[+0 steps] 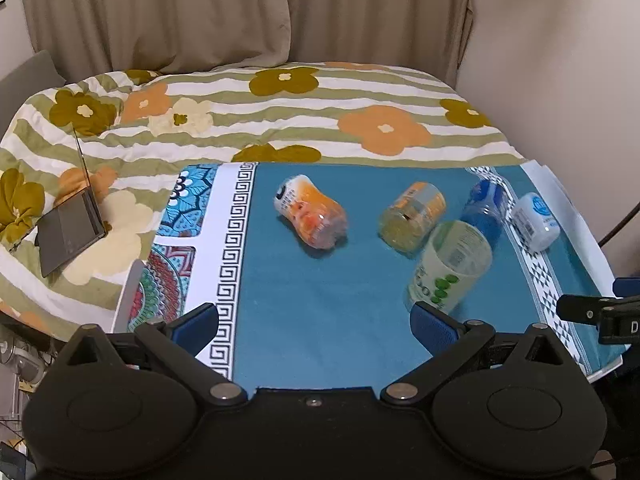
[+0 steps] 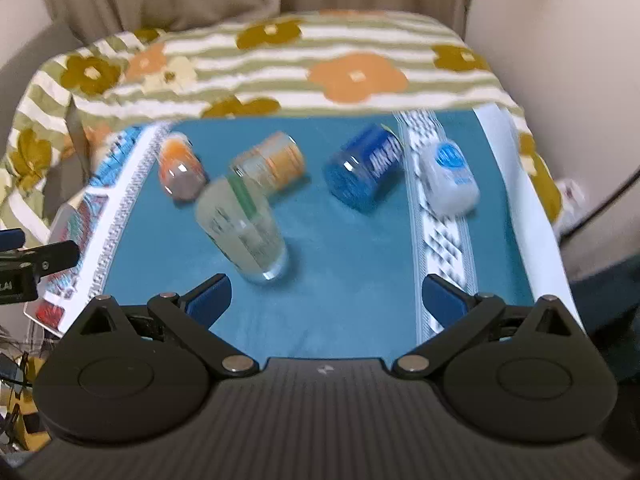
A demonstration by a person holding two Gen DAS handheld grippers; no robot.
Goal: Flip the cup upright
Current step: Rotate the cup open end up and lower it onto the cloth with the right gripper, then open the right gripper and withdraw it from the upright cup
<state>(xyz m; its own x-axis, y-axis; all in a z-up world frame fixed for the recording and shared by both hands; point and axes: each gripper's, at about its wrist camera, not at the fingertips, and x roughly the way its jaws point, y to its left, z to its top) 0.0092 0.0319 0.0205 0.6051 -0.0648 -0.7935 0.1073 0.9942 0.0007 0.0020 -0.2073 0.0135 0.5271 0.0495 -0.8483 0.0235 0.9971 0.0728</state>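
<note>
Lying on their sides across the teal cloth (image 1: 320, 312) of the table, five cups, none upright; listed left to right.

- Orange cup (image 1: 310, 216): farthest left, well apart from the others, long axis running from far-left to near-right, open cloth on every side.
- Yellow-orange cup (image 1: 412, 216): mid-table, touching or just beside the next; which, cannot tell.
- Pale green cup (image 1: 450, 266): nearest of all, long axis pointing roughly toward the grippers, near end just beyond the right finger of the left gripper (image 1: 316, 328) and just beyond the left finger of the right gripper (image 2: 326, 300). Judged the likeliest first target.
- Blue cup (image 2: 364, 168): behind, partly on the patterned border strip.
- White cup (image 2: 450, 178): farthest right, on the strip, close to the right edge of the table.

Left gripper: jaws spread wide, holding nothing, aimed at bare cloth between the orange and pale green cups. Right gripper: jaws equally wide, holding nothing, facing open cloth in front of the blue cup; view blurred.

Room: clear cloth in the near-centre for standing a cup; flowered bed quilt (image 1: 280, 120) beyond the far edge.
</note>
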